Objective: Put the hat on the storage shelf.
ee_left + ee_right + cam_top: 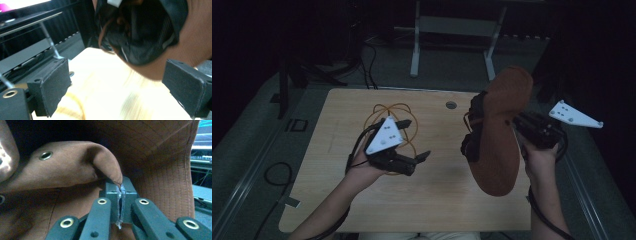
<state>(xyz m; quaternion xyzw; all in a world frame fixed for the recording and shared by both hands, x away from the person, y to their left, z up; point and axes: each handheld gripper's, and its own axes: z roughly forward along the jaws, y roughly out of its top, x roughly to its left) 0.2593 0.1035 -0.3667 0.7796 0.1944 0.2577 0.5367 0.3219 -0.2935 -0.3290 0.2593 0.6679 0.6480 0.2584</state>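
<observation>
A brown fabric hat (499, 145) with a stitched brim and black mesh lining is held up above the table's right side. My right gripper (517, 122) is shut on a fold of its brown cloth (100, 165), next to a metal eyelet (46, 155). My left gripper (418, 139) is open at the middle left of the table, its fingers pointing right toward the hat. In the left gripper view the hat's dark inside (150, 32) hangs just beyond the open pads (53, 85), apart from them.
A thin orange cord (392, 107) lies looped on the wooden table (437, 200) under my left gripper. A round cable hole (451, 105) sits near the far edge. A white-legged frame (452, 30) stands behind the table, and a black cable (277, 172) lies on the floor at left.
</observation>
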